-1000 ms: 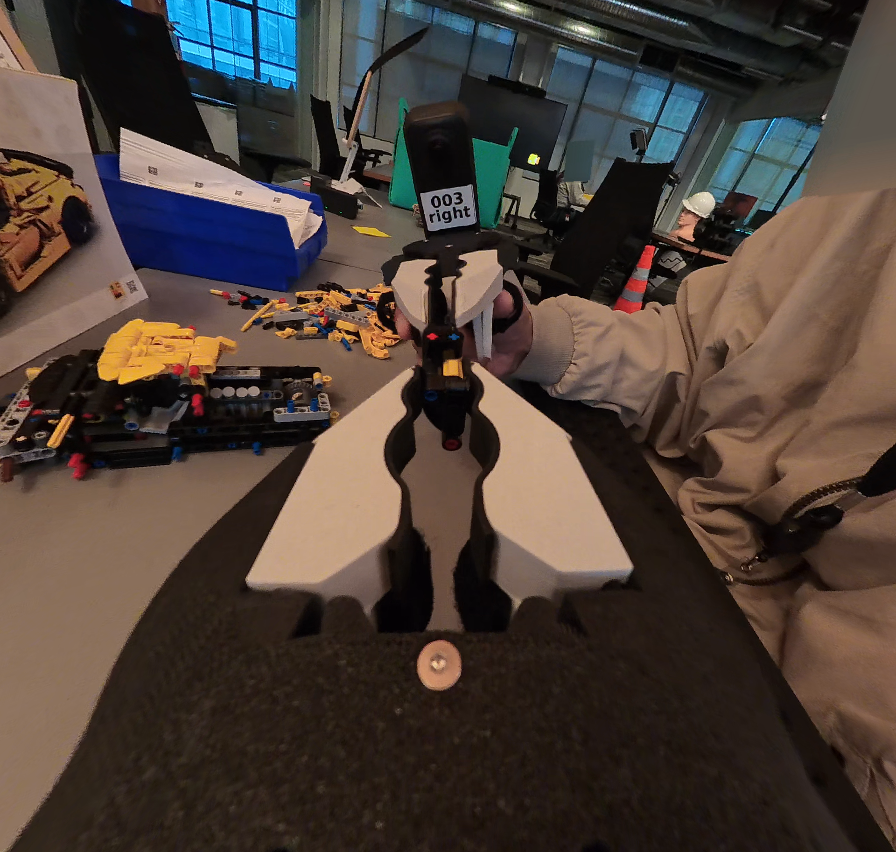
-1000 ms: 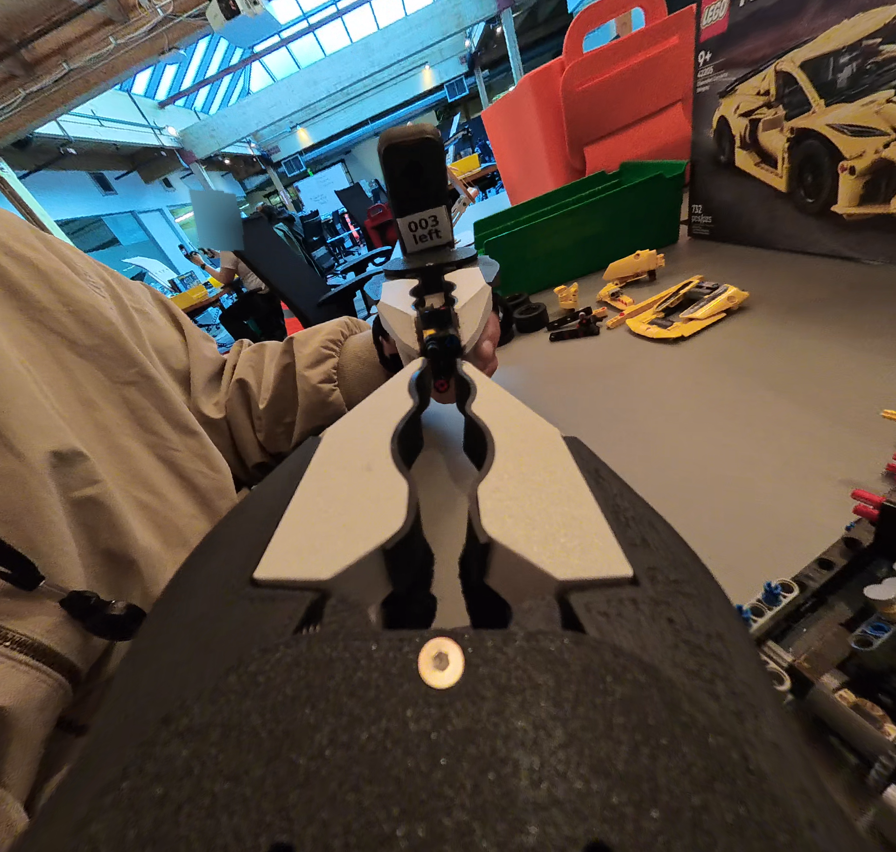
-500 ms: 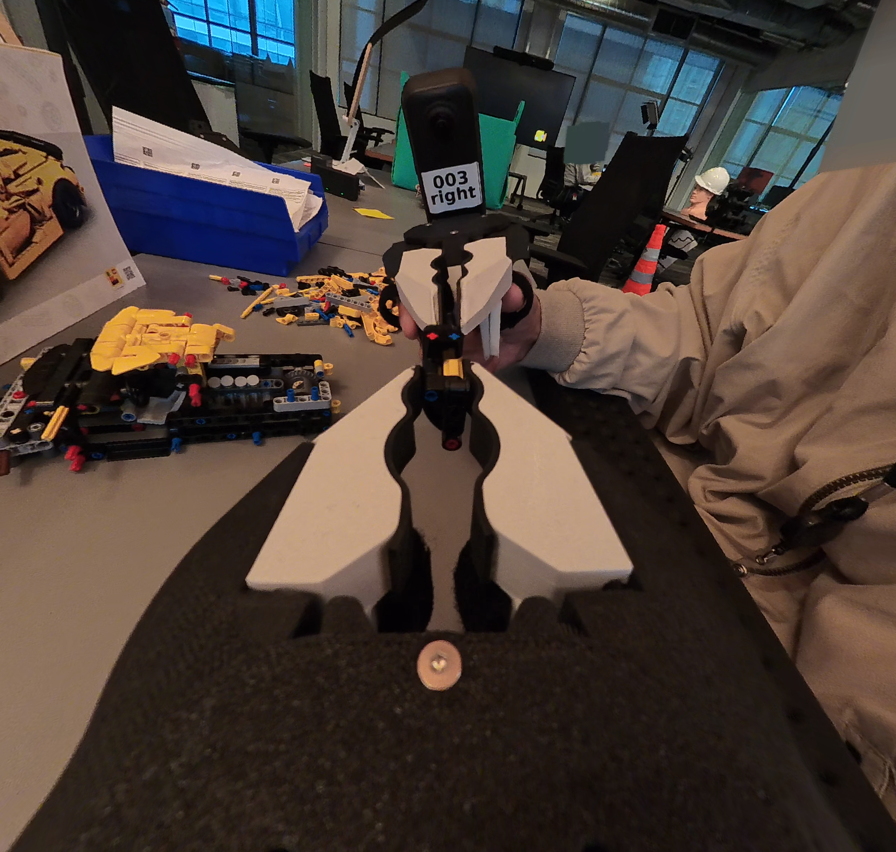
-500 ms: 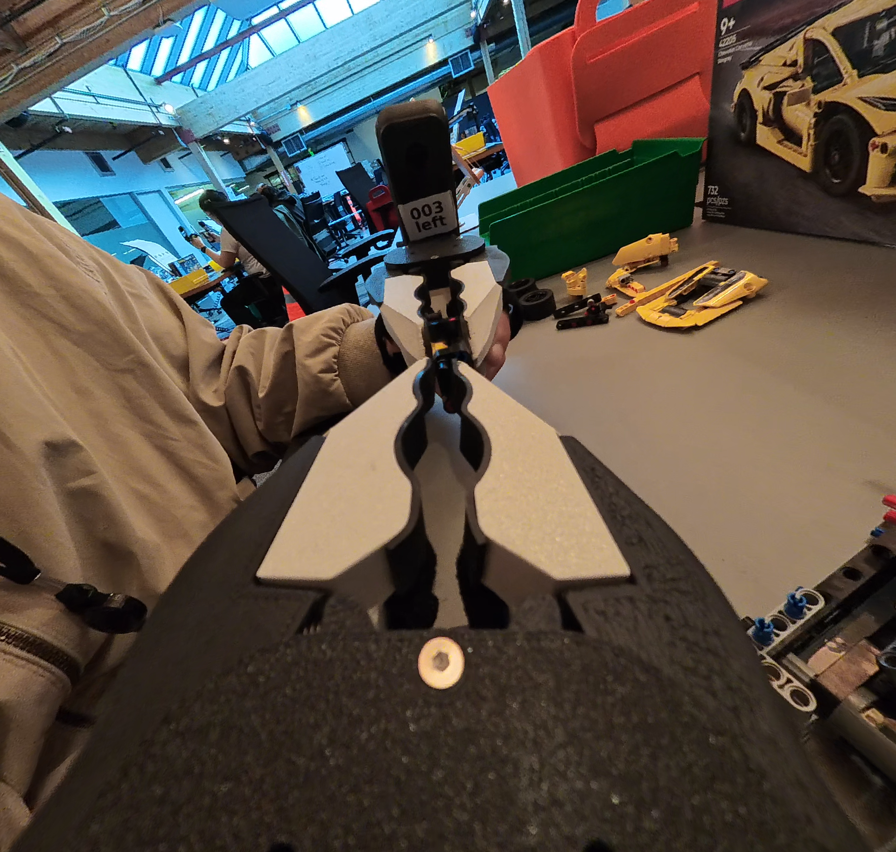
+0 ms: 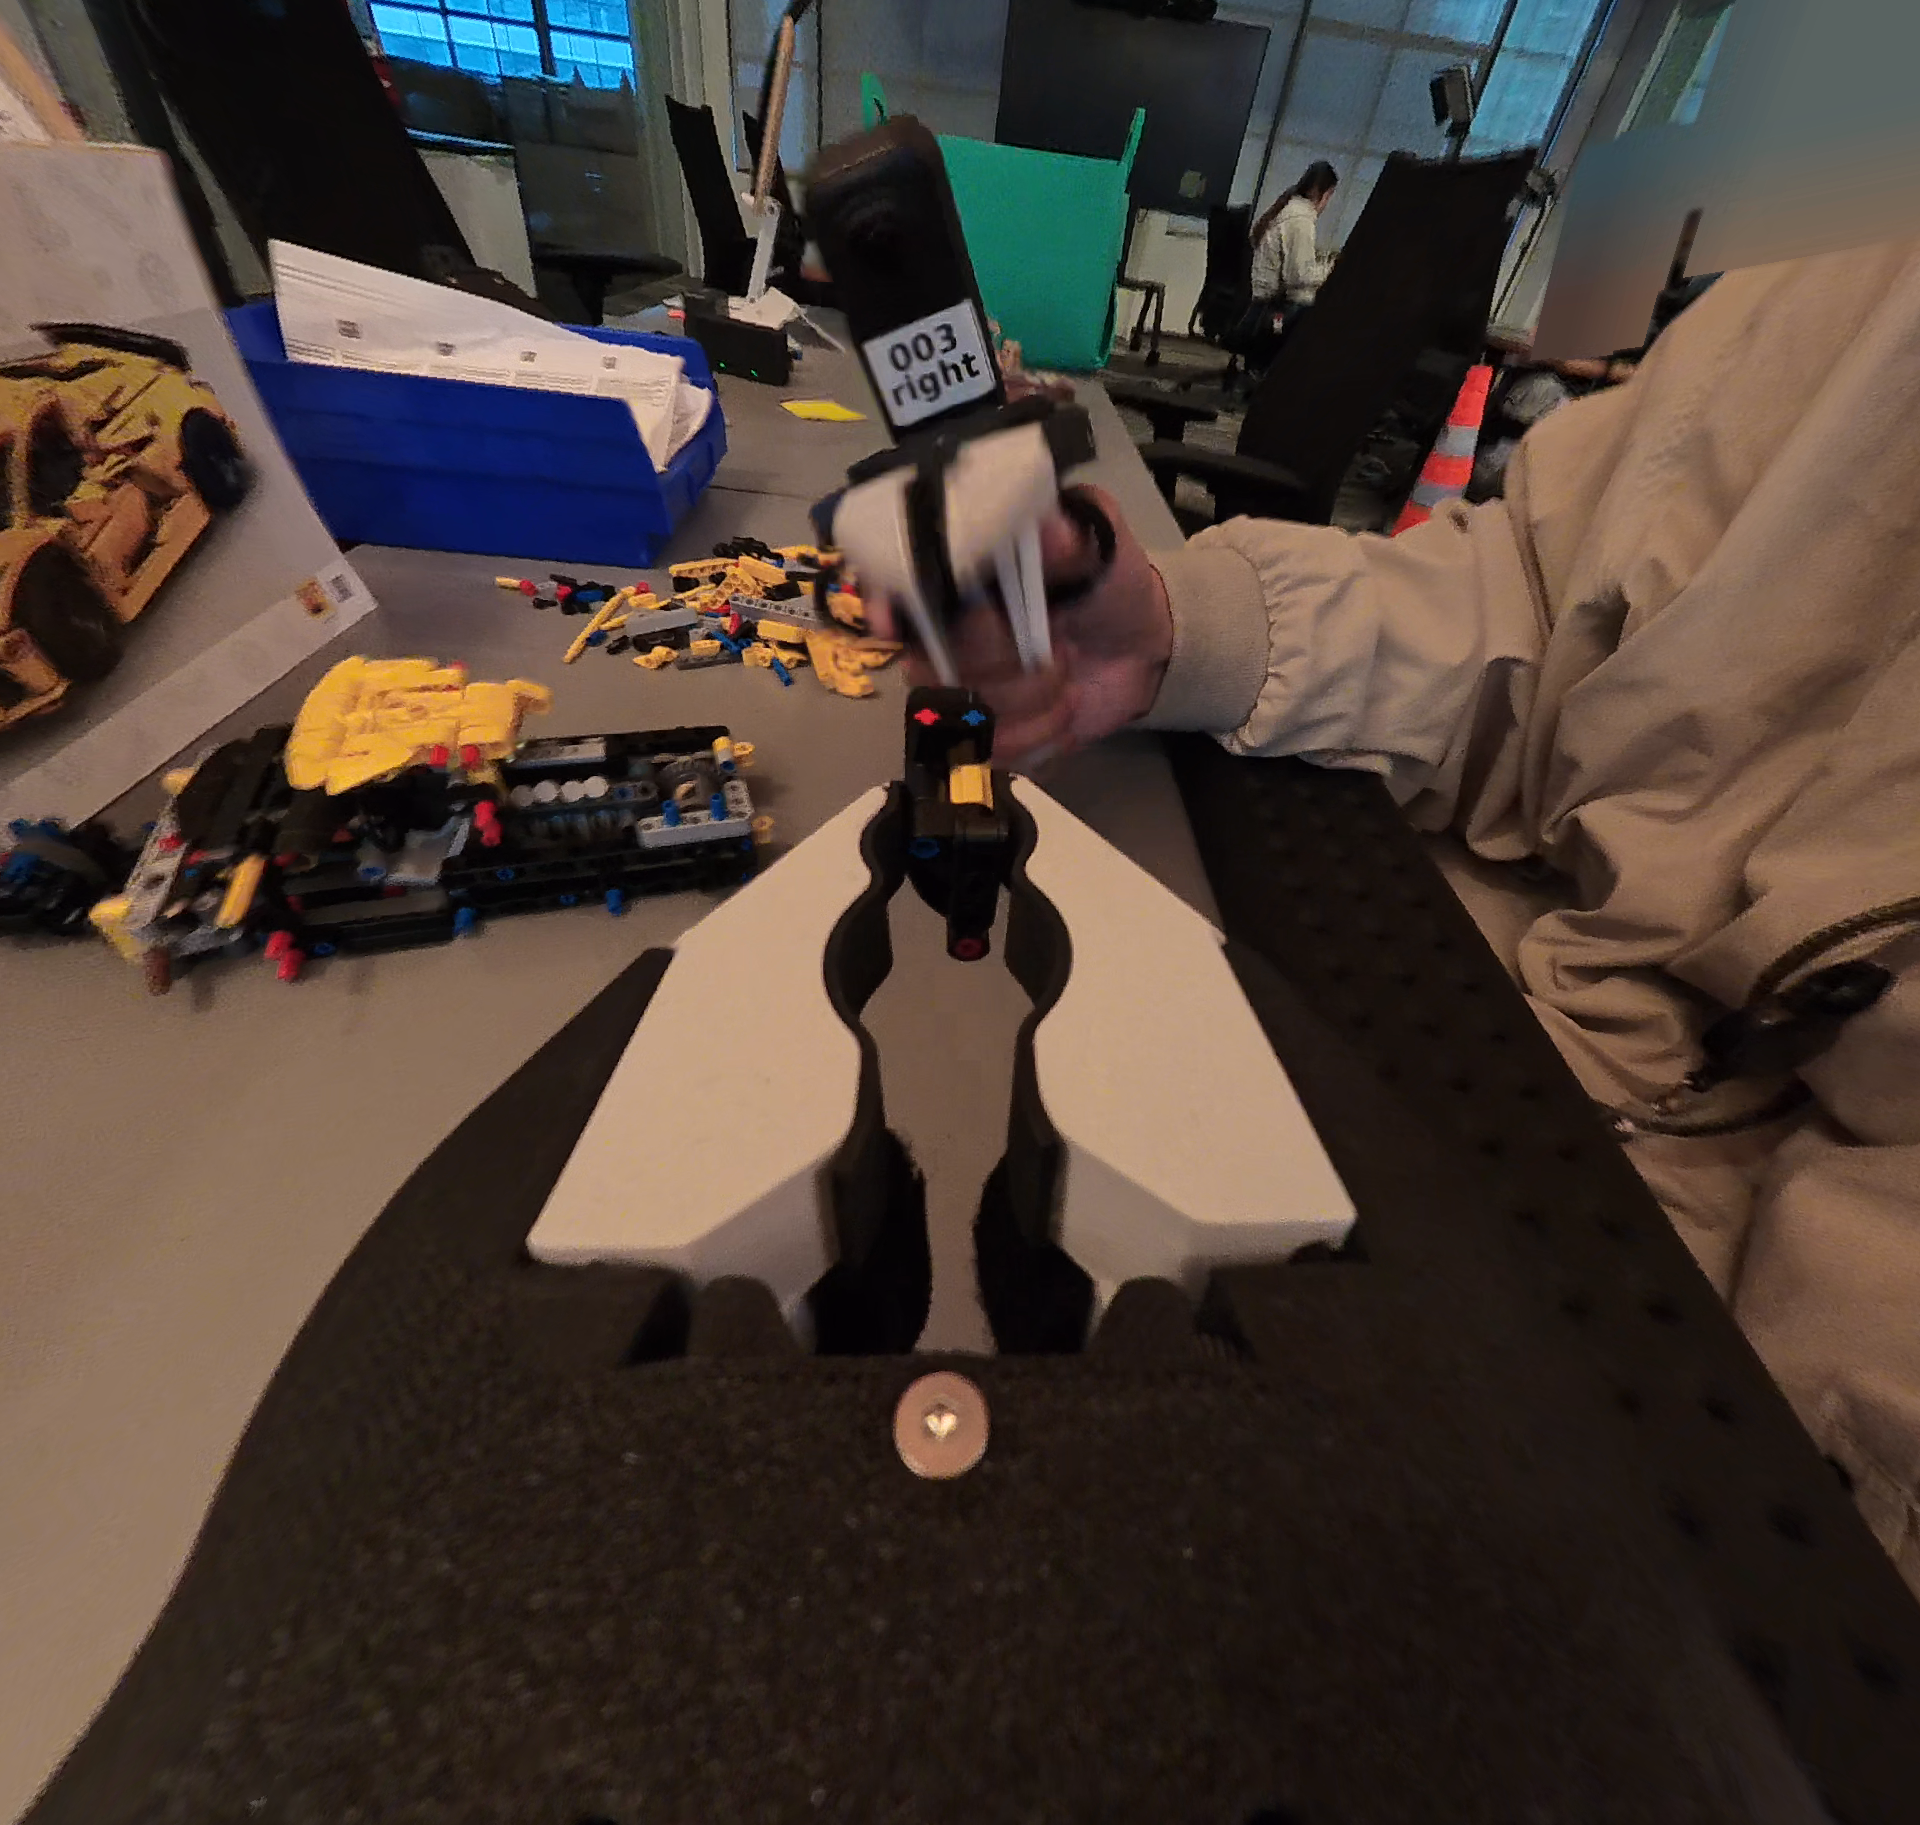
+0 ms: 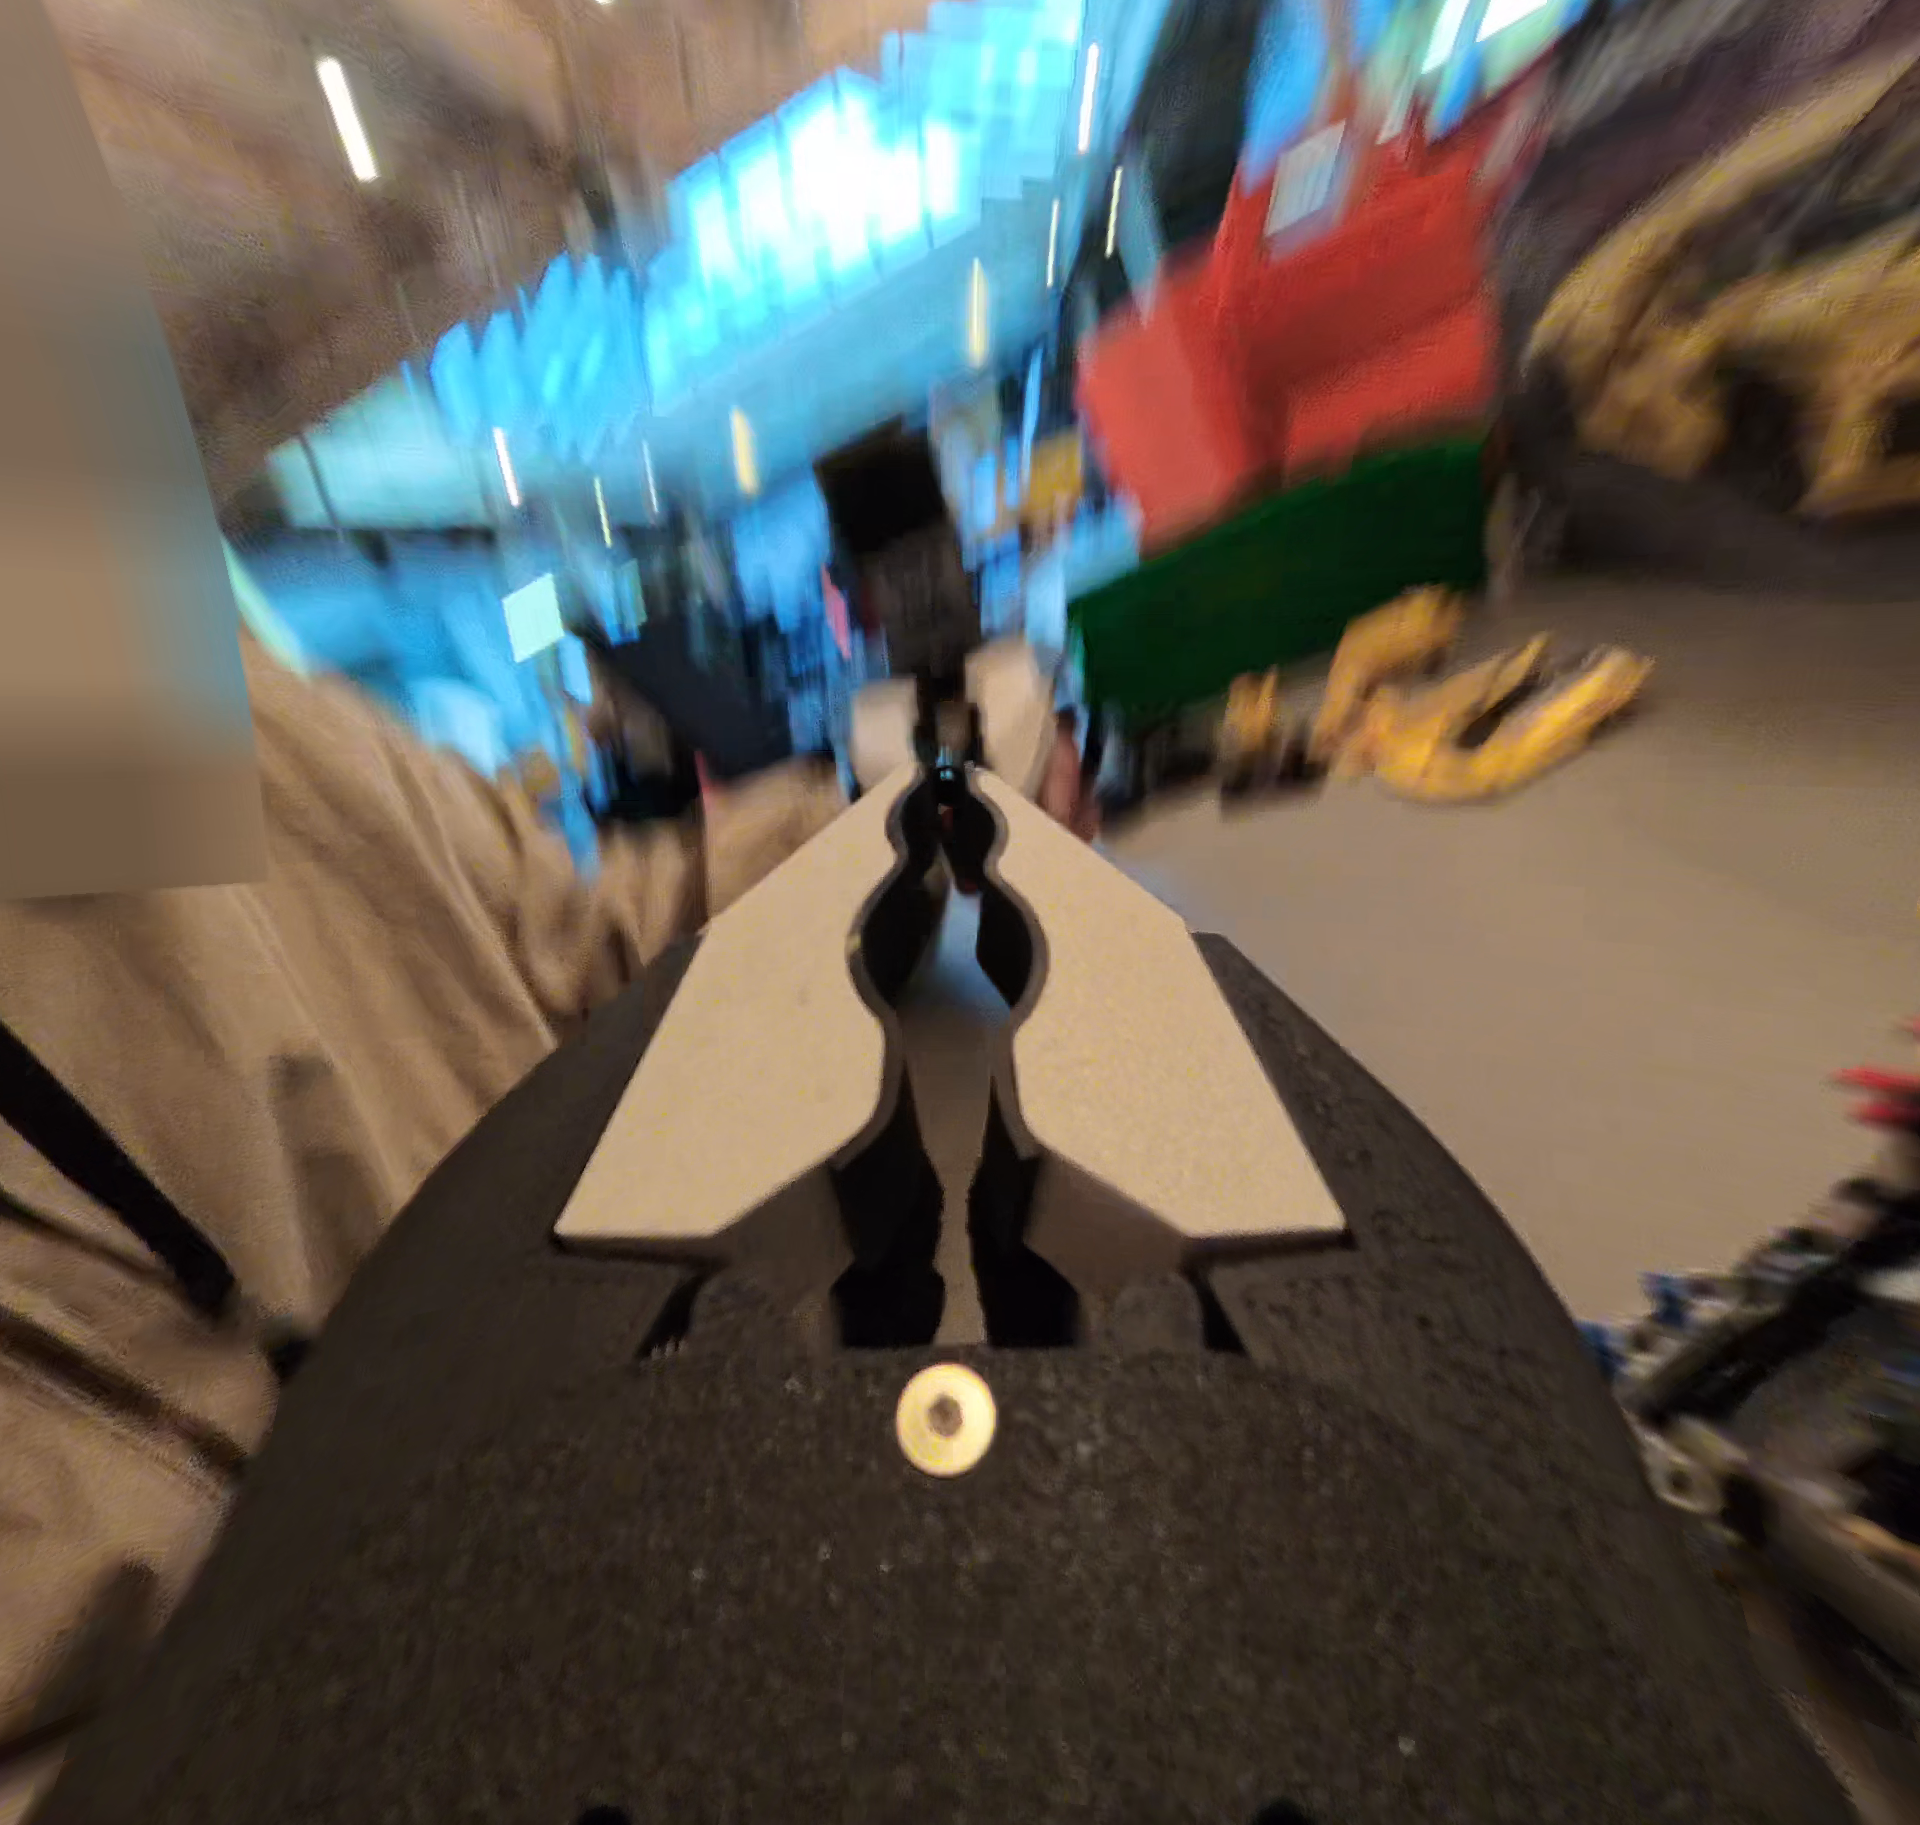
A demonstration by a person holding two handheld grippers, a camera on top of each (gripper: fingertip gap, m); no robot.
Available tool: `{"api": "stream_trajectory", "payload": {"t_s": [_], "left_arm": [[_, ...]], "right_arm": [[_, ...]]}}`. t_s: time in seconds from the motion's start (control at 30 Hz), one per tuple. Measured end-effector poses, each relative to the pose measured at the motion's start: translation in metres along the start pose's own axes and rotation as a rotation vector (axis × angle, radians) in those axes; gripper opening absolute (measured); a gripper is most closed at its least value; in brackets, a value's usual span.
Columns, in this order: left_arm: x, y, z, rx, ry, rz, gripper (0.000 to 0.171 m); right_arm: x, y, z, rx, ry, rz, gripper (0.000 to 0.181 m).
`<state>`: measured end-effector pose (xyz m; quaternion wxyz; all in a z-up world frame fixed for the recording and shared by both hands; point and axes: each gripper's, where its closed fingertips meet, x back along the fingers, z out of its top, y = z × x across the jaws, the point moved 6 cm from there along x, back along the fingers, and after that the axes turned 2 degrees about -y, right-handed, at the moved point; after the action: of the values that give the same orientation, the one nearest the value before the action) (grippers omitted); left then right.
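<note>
My left gripper (image 5: 951, 809) is shut on a small black brick assembly (image 5: 948, 736) with a yellow piece and red and blue pins, held above the grey table (image 5: 208, 1152). My right gripper (image 5: 982, 663) faces it, tilted and blurred, with its tips just above the assembly's far end and apart from it. In the right wrist view my right gripper (image 6: 945, 788) has its jaws almost together. That view is heavily blurred, so I cannot tell if anything small sits between the tips.
A half-built black and yellow car chassis (image 5: 416, 840) lies on the left, with a pile of loose parts (image 5: 727, 612) and a blue bin (image 5: 468, 445) behind it. A green bin (image 6: 1278, 570) and yellow body panels (image 6: 1455, 726) lie to the right. A beige sleeve (image 5: 1455, 684) reaches in from the right. One gripper's finger ends stand about 6 cm off the other's.
My right gripper has come off the assembly's far end, lifted and tilted, and its jaws have narrowed. The right wrist view has gone blurred from fast motion. My left gripper still holds the assembly.
</note>
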<state>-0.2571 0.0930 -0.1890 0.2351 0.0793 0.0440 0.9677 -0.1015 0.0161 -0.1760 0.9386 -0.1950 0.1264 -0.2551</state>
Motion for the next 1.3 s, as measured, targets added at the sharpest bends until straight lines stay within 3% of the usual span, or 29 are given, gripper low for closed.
{"api": "stream_trajectory", "payload": {"t_s": [0.03,0.07,0.13,0.3,0.33,0.4,0.5,0.63,0.7,0.77,0.87,0.93,1.03,1.13,1.3], "left_arm": [[0.020,-0.009,0.002,0.027,0.055,0.045,0.016],[0.039,-0.016,0.007,0.058,0.132,0.071,0.016],[0.050,-0.019,0.012,0.072,0.185,0.081,0.015],[0.009,-0.018,-0.009,0.086,0.021,0.078,0.016],[0.005,-0.018,-0.009,0.091,0.023,0.088,0.016],[0.001,-0.022,-0.008,0.105,0.033,0.139,0.016],[-0.003,-0.020,-0.004,0.128,0.060,0.116,0.016],[-0.010,-0.014,0.004,0.196,0.127,0.018,0.016],[-0.014,-0.012,0.006,0.220,0.148,-0.008,0.016],[-0.019,-0.009,0.004,0.213,0.138,-0.017,0.016],[-0.021,-0.006,0.004,0.184,0.142,-0.019,0.016],[-0.020,-0.008,0.004,0.196,0.152,-0.017,0.016],[-0.017,-0.008,0.003,0.206,0.154,-0.019,0.016],[-0.017,-0.006,0.004,0.227,0.158,-0.064,0.016],[-0.028,0.002,-0.003,0.243,0.090,-0.137,0.016]], "right_arm": [[0.032,0.006,0.023,-0.036,0.169,-0.012,0.000],[0.060,0.012,0.031,-0.004,0.202,-0.079,0.001],[0.082,0.012,0.030,0.050,0.110,-0.165,0.002],[0.097,0.019,0.022,0.106,-0.109,-0.332,0.003],[0.110,0.028,0.016,0.111,-0.209,-0.448,0.004],[0.158,0.047,0.007,0.180,-0.423,-0.818,0.003],[0.220,0.053,-0.008,0.132,-0.670,-1.040,0.004],[0.245,0.059,-0.002,0.135,-0.690,-1.128,0.010],[0.232,0.059,0.009,0.175,-0.663,-1.127,0.013],[0.192,0.051,0.025,0.277,-0.611,-1.036,0.021],[0.099,0.026,0.032,0.322,-0.483,-0.655,0.029],[0.062,0.024,0.022,0.319,-0.540,-0.539,0.046],[0.008,0.008,0.004,0.192,-0.335,-0.212,0.046],[-0.019,-0.001,-0.015,0.089,-0.230,-0.071,0.045],[-0.026,0.001,-0.020,0.092,-0.242,-0.076,0.027]]}}
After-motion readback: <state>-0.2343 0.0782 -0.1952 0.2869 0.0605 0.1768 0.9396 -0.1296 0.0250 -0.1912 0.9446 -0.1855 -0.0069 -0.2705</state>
